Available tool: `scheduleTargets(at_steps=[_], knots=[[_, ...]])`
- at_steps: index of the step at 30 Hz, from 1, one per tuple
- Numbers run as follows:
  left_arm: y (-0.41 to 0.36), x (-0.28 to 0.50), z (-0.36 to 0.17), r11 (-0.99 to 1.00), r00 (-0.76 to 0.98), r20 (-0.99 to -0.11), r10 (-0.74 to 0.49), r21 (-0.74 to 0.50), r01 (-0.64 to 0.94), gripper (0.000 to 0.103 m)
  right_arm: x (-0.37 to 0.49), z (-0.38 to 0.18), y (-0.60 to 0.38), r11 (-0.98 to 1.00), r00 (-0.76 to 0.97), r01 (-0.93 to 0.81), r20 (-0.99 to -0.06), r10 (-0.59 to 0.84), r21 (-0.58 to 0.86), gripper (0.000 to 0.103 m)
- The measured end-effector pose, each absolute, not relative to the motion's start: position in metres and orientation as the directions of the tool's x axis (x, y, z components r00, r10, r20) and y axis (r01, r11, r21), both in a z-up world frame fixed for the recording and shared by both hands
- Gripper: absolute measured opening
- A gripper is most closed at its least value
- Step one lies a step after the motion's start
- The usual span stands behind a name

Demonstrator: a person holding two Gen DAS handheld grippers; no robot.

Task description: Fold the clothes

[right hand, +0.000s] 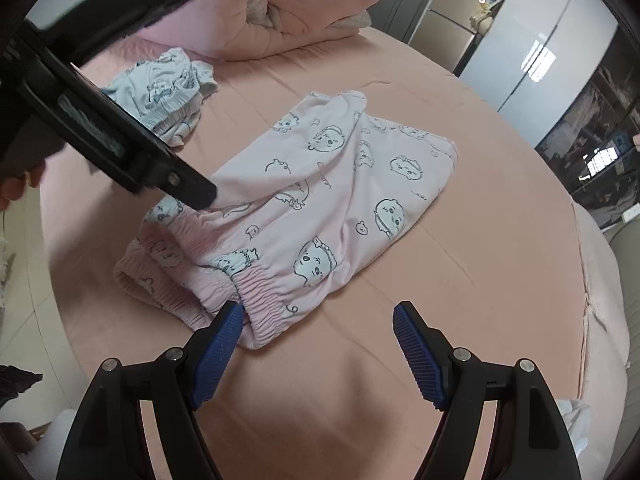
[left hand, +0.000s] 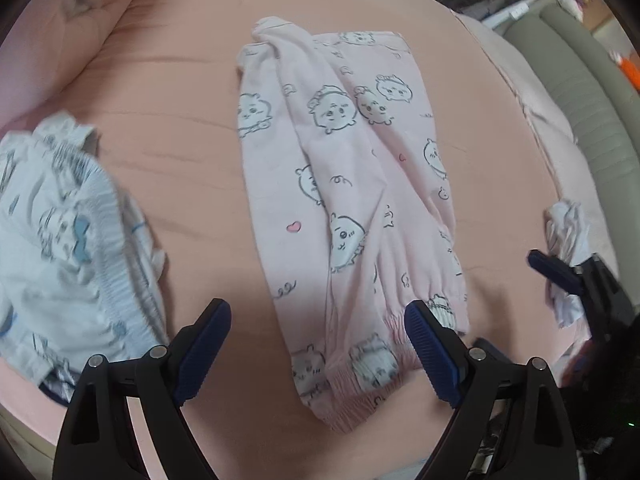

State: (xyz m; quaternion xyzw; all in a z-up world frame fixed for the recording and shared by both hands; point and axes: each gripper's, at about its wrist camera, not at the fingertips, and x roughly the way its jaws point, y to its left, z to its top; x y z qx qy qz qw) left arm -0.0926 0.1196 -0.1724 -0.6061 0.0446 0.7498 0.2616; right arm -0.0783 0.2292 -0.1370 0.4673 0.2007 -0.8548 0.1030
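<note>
pink pajama pants (left hand: 352, 200) folded, centre of pink bedsheet (right hand: 500, 264) | left gripper (left hand: 318, 350) jaws spread over waistband | right gripper (right hand: 318, 346) jaws spread, left pad touching waistband | blue garment (right hand: 168, 88) beyond pants | folded quilt (right hand: 304, 4): right view only | no legible writing

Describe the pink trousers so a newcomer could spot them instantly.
Start at the round bed with the peach sheet. In its middle lies the pale pink cotton trousers, folded lengthwise, with the gathered elastic waistband nearest the open right gripper. Unlike the crumpled pale blue garment farther back, they are pink, laid flat and printed with white cartoon faces.
</note>
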Motion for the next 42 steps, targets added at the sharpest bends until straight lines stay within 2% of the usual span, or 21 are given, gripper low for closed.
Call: scheduleTargets(at_steps=[7,14,19,25,31,35,36,37,41,42], knots=[[0.116,-0.096,-0.199,-0.877,-0.084,-0.945,0.317,-0.259,-0.404,0.089,-0.075,-0.145,0.225,-0.896,-0.547,0.354,-0.837,0.035,-0.269,0.078],[0.095,-0.091,-0.200,-0.881,-0.095,-0.937,0.335,-0.276,-0.385,0.089,-0.077,-0.156,0.225,-0.890,-0.549,0.353,-0.834,0.051,-0.287,0.078],[0.090,-0.081,-0.203,-0.861,-0.057,-0.922,0.382,-0.333,-0.385,0.089,-0.078,-0.160,0.220,-0.874,-0.574,0.343,-0.813,0.093,-0.343,0.078],[0.096,-0.065,-0.204,-0.829,-0.058,-0.924,0.379,-0.311,-0.466,0.088,-0.083,-0.162,0.221,-0.890,-0.560,0.341,-0.826,0.066,-0.302,0.077],[0.081,-0.061,-0.208,-0.844,-0.066,-0.910,0.410,-0.351,-0.407,0.089,-0.086,-0.163,0.223,-0.896,-0.561,0.339,-0.827,0.051,-0.285,0.077],[0.077,-0.052,-0.205,-0.836,-0.098,-0.906,0.412,-0.332,-0.438,0.089,-0.086,-0.163,0.226,-0.910,-0.556,0.328,-0.831,0.031,-0.254,0.076],[0.075,-0.050,-0.204,-0.835,-0.110,-0.903,0.415,-0.330,-0.440,0.089,-0.086,-0.164,0.226,-0.910,-0.557,0.329,-0.830,0.029,-0.253,0.068],[0.073,-0.048,-0.203,-0.835,-0.122,-0.900,0.418,-0.328,-0.442,0.089,-0.086,-0.165,0.226,-0.909,-0.557,0.334,-0.830,0.022,-0.248,0.052],[0.060,-0.043,-0.197,-0.814,-0.132,-0.861,0.492,-0.401,-0.420,0.089,-0.085,-0.170,0.223,-0.904,-0.545,0.350,-0.839,0.016,-0.244,0.029],[0.030,-0.054,-0.195,-0.812,-0.155,-0.845,0.512,-0.416,-0.409,0.089,-0.084,-0.170,0.222,-0.904,-0.546,0.353,-0.838,0.010,-0.241,0.018]])
